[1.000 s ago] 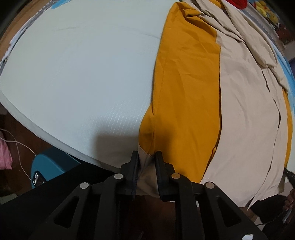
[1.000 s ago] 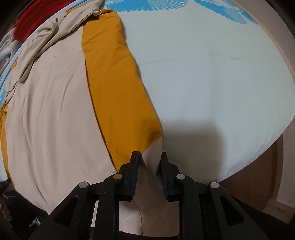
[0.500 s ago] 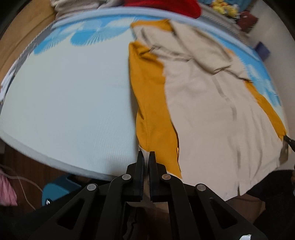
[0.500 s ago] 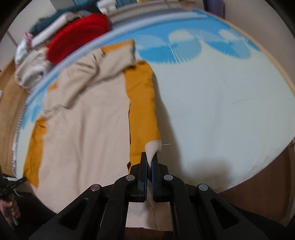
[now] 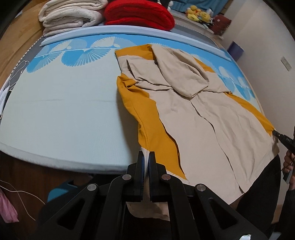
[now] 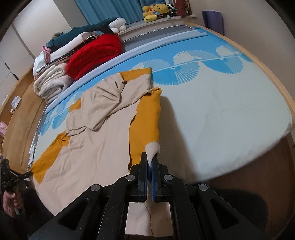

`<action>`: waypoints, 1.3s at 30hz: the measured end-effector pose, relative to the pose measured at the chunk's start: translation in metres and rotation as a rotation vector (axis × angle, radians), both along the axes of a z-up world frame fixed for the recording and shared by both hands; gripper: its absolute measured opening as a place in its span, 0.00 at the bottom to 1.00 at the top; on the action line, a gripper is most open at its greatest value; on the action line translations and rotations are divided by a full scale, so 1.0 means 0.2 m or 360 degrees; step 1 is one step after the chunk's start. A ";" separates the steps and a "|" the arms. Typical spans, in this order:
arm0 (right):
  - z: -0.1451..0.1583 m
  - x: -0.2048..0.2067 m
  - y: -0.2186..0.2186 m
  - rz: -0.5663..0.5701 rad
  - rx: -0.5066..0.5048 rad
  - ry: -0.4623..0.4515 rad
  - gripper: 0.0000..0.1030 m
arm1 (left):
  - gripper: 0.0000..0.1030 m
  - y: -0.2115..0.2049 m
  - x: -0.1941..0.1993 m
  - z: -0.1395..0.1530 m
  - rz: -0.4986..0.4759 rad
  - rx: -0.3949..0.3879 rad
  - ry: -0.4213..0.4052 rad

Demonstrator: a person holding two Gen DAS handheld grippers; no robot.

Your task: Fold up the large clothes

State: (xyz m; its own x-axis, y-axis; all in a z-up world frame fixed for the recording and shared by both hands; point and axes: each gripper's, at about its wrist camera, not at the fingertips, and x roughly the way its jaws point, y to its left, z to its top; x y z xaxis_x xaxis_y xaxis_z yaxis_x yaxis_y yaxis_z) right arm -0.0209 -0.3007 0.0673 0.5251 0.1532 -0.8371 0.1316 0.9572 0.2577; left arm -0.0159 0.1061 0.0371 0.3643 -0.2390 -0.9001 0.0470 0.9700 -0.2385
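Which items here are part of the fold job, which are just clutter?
Job:
coat, beige with mustard lining, spread on the mattress
left gripper, shut on its hem corner
right gripper, shut on the other corner

Clutter:
red blanket
white blanket
plush toys
curtain

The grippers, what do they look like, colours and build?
Both alike: the left gripper and right gripper are matte black plastic, with flat parallel jaws lined in blue ridged pads, on angled link arms with triangular cutouts and round silver pivot pins. No cables visible.
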 end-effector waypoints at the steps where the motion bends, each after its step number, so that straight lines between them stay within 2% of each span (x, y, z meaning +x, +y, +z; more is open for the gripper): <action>1: 0.01 -0.05 -0.01 -0.0002 0.0003 0.0004 0.03 | 0.02 0.00 -0.03 0.01 -0.0012 0.0003 0.0005; 8: 0.13 -0.35 -0.07 -0.0052 0.0038 0.0046 0.03 | 0.02 0.06 -0.17 0.11 -0.0042 -0.0034 0.0003; 11: 0.18 -0.34 -0.11 -0.0082 0.0080 0.0038 0.03 | 0.02 0.08 -0.11 0.10 -0.0018 -0.0062 0.0031; 13: 0.19 -0.26 -0.11 -0.0073 0.0061 0.0028 0.03 | 0.02 0.08 0.00 0.08 -0.0023 -0.0045 0.0032; 16: 0.18 -0.04 -0.11 -0.0054 0.0033 0.0012 0.03 | 0.02 0.09 0.22 0.03 -0.0010 -0.0058 0.0043; 22: -0.01 0.59 -0.13 -0.0031 0.0000 0.0075 0.03 | 0.02 0.13 0.72 -0.15 0.0022 -0.0067 0.0079; 26: -0.20 1.04 -0.17 0.0019 0.0009 0.0121 0.03 | 0.02 0.30 1.06 -0.37 0.0088 -0.0080 0.0156; 28: -0.32 1.20 -0.18 0.0018 0.0048 0.0153 0.03 | 0.02 0.35 1.16 -0.49 0.0126 -0.0096 0.0193; 29: -0.38 1.25 -0.18 0.0023 0.0054 0.0161 0.03 | 0.03 0.36 1.20 -0.56 0.0147 -0.0109 0.0224; 31: -0.55 1.35 -0.18 0.0024 0.0041 0.0184 0.03 | 0.03 0.39 1.26 -0.72 0.0197 -0.0108 0.0380; 33: -0.69 1.42 -0.18 0.0000 0.0041 0.0331 0.03 | 0.03 0.39 1.31 -0.72 0.0196 -0.0109 0.0378; 37: -0.71 1.53 -0.18 0.0005 0.0056 0.0338 0.03 | 0.07 0.41 1.35 -0.73 0.0196 -0.0096 0.0411; 39: -0.73 1.54 -0.19 -0.0031 0.0108 0.0353 0.03 | 0.10 0.45 1.34 -0.72 0.0252 -0.0151 0.0414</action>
